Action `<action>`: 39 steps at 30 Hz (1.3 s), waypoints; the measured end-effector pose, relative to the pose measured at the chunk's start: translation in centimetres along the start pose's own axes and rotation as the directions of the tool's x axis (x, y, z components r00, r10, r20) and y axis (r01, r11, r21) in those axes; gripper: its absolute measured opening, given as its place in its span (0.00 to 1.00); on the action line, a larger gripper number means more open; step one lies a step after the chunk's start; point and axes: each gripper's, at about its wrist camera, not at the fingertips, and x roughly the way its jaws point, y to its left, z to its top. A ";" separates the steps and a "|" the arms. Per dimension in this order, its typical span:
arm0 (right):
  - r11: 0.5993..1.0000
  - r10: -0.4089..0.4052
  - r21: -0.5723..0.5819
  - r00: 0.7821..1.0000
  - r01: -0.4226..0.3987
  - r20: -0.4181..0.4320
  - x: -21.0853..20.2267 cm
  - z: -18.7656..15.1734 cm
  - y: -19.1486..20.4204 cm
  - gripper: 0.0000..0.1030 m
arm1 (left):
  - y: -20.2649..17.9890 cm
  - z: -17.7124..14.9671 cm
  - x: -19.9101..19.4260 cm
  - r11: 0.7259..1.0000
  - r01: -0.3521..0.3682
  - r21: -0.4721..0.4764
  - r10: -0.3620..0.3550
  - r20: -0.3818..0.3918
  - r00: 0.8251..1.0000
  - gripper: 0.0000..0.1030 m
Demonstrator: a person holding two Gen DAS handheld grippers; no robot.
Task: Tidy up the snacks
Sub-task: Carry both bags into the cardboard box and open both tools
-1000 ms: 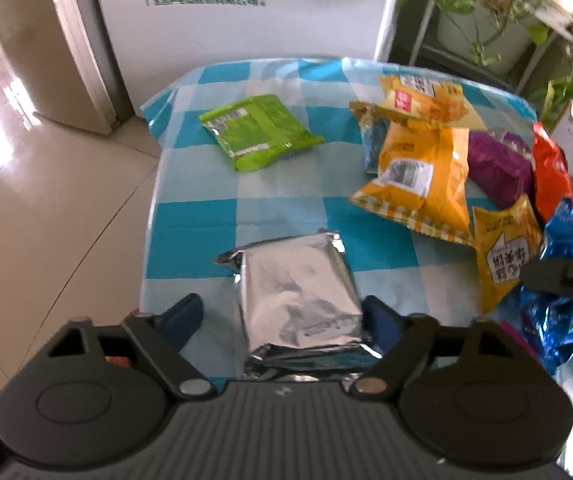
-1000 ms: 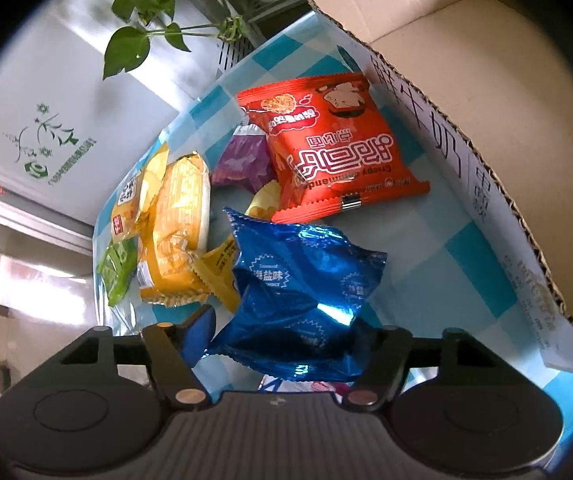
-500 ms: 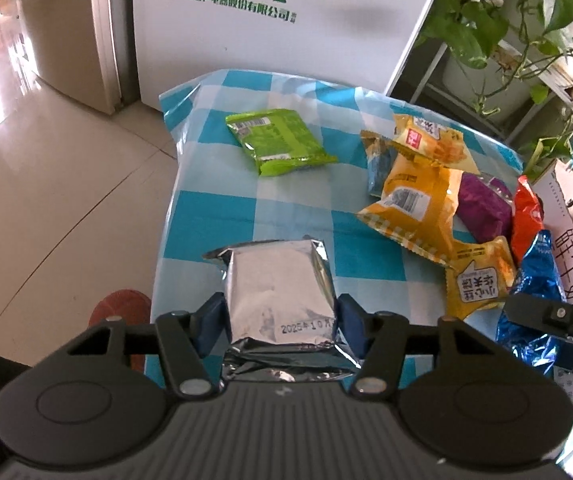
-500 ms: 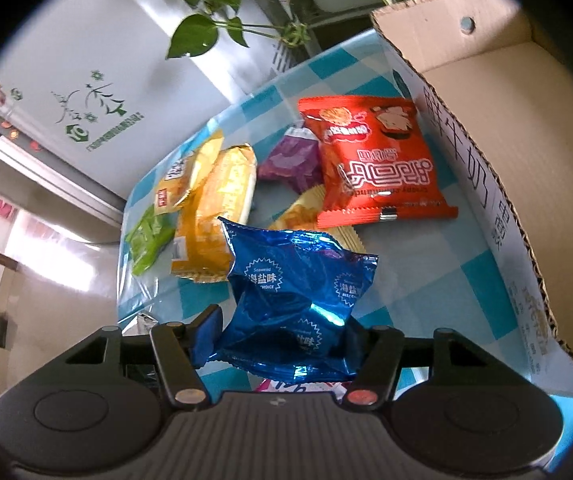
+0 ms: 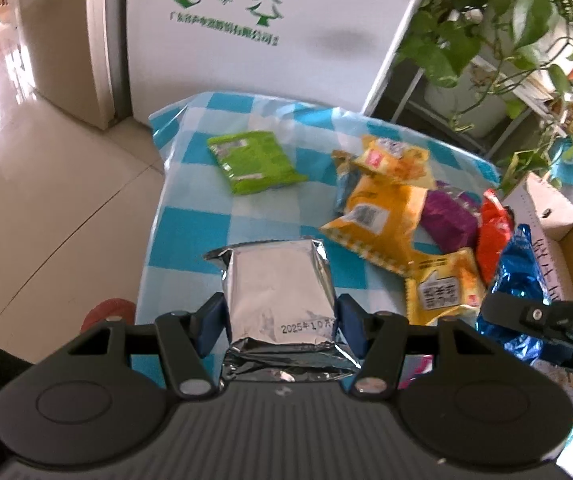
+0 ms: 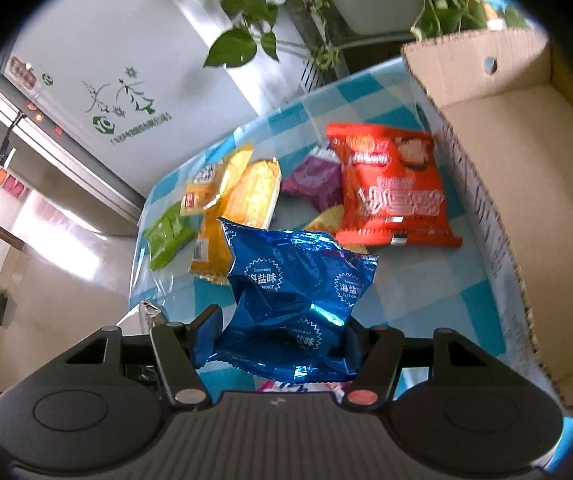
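Silver foil: one silver packet, clamped between the blue pads of the left gripper, lifted off the checked cloth at the 6 o'clock edge of the left view.
Blue foil: one crumpled blue packet, squeezed between the pads of the right gripper; both grippers have just closed on their packets.
Packets on the cloth: seven counted in the left view.
Green: one green packet, alone at 11 o'clock from the silver one.
Yellow and orange: three; a small one on top at 1 o'clock, a large one below it, a third at 3 o'clock. A light blue packet peeks from under the small yellow one.
Purple: one purple packet, partly under the large yellow one.
Red: one red packet, flat, just beside the box wall.
Box: one open cardboard box at 3 o'clock in the right view, inside bare as far as seen.
Table: one, under a blue and white checked cloth.
Pink print: a scrap under the blue packet; cannot tell what it is.
Around: a white appliance with green tree print at 12 o'clock, trailing plants at 2 o'clock, a tiled floor at 9 o'clock.
In the way: the red packet lies between the blue one and the box's far end.
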 end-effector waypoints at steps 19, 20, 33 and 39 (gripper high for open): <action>0.992 -0.093 0.105 0.965 0.069 0.245 -8.6 2.5 -6.0 0.66 | -10.3 1.4 -2.2 0.977 0.182 0.109 -0.185 0.024 0.982 0.58; 0.991 -0.099 0.115 0.963 0.072 0.250 -8.8 2.5 -6.3 0.66 | -11.0 1.4 -2.2 0.975 0.192 0.115 -0.196 0.023 0.980 0.58; 0.955 -0.193 0.281 0.922 0.098 0.335 -12.5 2.5 -11.5 0.66 | -19.5 0.8 -1.6 0.925 0.328 0.190 -0.328 -0.035 0.944 0.58; 0.931 -0.231 0.351 0.911 0.104 0.341 -13.1 2.3 -13.2 0.66 | -22.0 0.4 -0.9 0.909 0.375 0.184 -0.370 -0.063 0.927 0.58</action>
